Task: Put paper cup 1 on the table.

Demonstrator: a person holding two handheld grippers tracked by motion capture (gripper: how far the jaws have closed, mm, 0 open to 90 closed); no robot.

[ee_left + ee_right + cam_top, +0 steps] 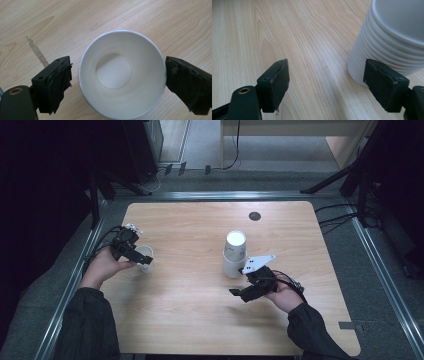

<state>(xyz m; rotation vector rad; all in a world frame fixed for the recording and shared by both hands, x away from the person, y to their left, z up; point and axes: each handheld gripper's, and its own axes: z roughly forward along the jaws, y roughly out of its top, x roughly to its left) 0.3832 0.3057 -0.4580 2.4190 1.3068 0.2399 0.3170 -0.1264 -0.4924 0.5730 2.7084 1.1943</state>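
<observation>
Left tongs (146, 260) and right tongs (233, 292) both gape wide.

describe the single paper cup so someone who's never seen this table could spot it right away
On the wooden table, look to the left edge, where the left gripper reaches in. Between its open jaws stands the single paper cup, upright, white and empty, mouth up. The only other cups are the stack of cups near the middle of the table by the right gripper; this one stands alone.

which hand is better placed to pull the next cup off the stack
Right. The right hand-held gripper sits open just beside the stack of cups, one jaw near its base. The left hand-held gripper is across the table, jaws open around a single cup.
</observation>
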